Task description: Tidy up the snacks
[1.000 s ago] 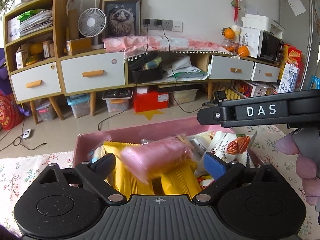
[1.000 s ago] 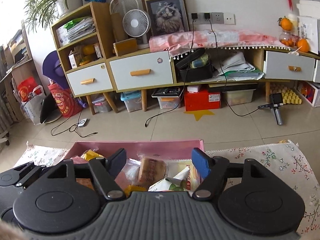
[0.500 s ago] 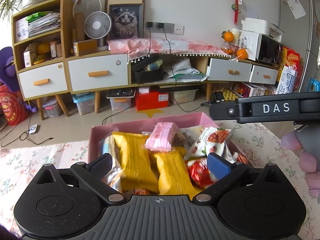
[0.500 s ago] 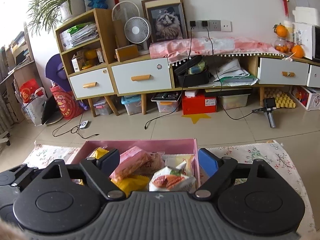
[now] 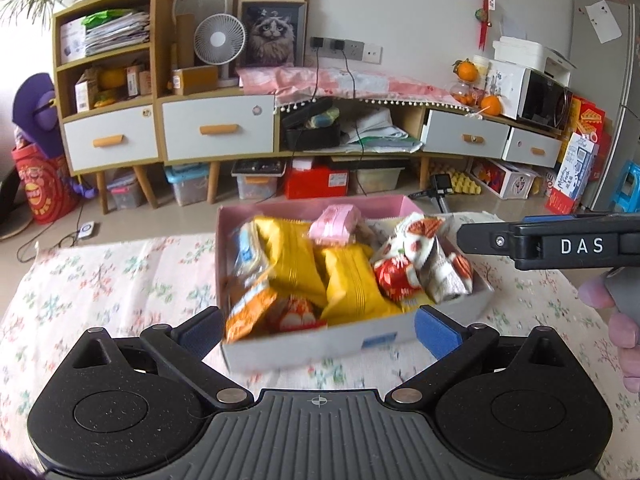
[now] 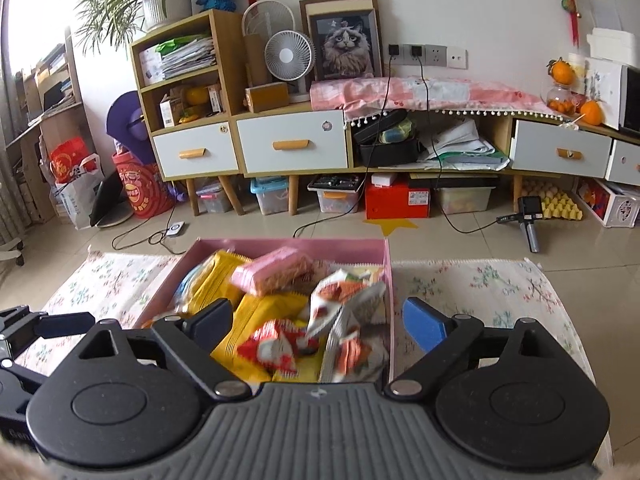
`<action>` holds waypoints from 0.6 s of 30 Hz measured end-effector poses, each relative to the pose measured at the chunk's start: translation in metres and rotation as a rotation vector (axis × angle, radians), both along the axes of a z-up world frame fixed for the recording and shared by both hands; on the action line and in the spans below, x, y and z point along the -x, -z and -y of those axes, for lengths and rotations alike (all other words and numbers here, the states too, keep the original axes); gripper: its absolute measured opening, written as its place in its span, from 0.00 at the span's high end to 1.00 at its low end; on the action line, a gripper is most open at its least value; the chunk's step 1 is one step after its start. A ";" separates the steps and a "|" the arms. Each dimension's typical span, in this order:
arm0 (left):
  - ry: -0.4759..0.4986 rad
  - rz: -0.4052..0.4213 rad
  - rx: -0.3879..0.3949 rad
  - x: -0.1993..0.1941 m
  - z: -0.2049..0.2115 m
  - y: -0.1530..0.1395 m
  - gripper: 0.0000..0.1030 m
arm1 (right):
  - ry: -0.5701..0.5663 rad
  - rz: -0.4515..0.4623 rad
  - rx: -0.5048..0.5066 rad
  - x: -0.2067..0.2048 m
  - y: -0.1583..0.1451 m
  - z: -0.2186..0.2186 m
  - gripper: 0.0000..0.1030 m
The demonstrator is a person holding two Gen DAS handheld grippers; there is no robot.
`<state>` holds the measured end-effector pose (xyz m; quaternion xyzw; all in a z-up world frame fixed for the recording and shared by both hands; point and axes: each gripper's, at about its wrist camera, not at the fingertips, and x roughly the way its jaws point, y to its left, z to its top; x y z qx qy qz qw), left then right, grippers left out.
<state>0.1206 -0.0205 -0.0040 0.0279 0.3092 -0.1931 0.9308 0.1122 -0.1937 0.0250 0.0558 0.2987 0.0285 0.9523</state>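
Standing open and empty, the left gripper (image 5: 318, 330) and right gripper (image 6: 320, 322), whose jaws have just been opening, face the pink box (image 5: 400, 205) at the far edge of the table (image 5: 100, 280). Packing seems finished, with the pink packet (image 6: 276, 270) on top; next, I think, comes checking for any snack outside.

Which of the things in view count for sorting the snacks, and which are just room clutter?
For the job: pink box, yellow packets, pink packet, red-and-white packets.
Just lying about: fan, cat picture, oranges, red box, flowered cloth.
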 end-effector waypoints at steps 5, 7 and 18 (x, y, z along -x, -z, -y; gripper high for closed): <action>-0.018 -0.019 -0.021 0.020 -0.004 0.004 0.01 | 0.010 -0.014 0.007 0.016 0.003 -0.004 0.10; -0.032 -0.031 -0.033 0.027 -0.006 0.006 0.01 | 0.018 -0.019 0.009 0.023 0.005 -0.007 0.10; -0.154 -0.116 -0.093 0.065 -0.019 0.003 0.01 | -0.007 -0.078 0.080 0.063 0.005 -0.040 0.03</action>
